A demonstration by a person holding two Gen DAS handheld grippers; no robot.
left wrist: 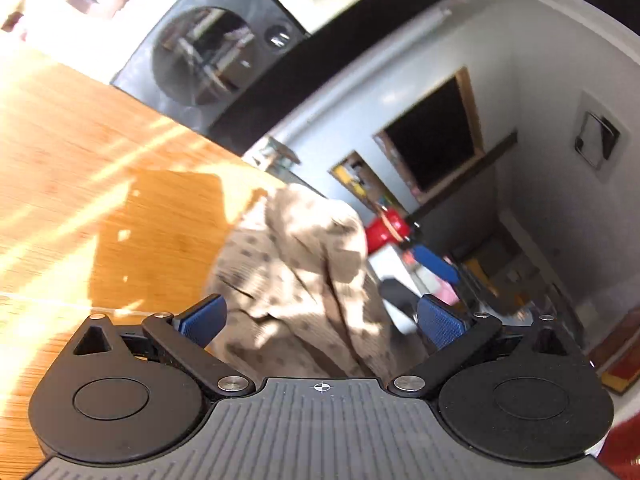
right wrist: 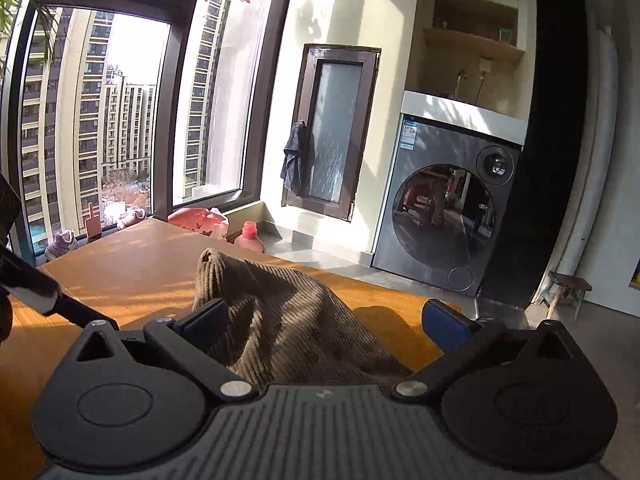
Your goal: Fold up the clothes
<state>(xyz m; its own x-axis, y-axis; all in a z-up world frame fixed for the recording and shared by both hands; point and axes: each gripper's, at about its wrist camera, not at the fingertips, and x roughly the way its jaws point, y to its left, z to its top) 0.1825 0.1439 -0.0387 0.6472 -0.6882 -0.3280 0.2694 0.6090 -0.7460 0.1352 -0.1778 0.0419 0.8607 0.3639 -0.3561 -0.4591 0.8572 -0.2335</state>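
Brown ribbed garment (right wrist: 288, 316) bunched up mid-frame on the wooden bench (right wrist: 132, 280)

Left hand-held gripper (left wrist: 320, 316) and right hand-held gripper (right wrist: 324, 316) both spread wide apart, cloth heaped between their fingers, nothing clamped.

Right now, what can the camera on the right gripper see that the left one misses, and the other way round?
Only the right wrist view shows the tall window with apartment towers outside, the frosted door with a dark cloth hung on it, and a pink bottle. Only the left wrist view shows a red object and a dark framed opening in the grey wall. Both show the brown garment bunched on the wooden table, the washing machine, and an open gripper: left gripper, right gripper.
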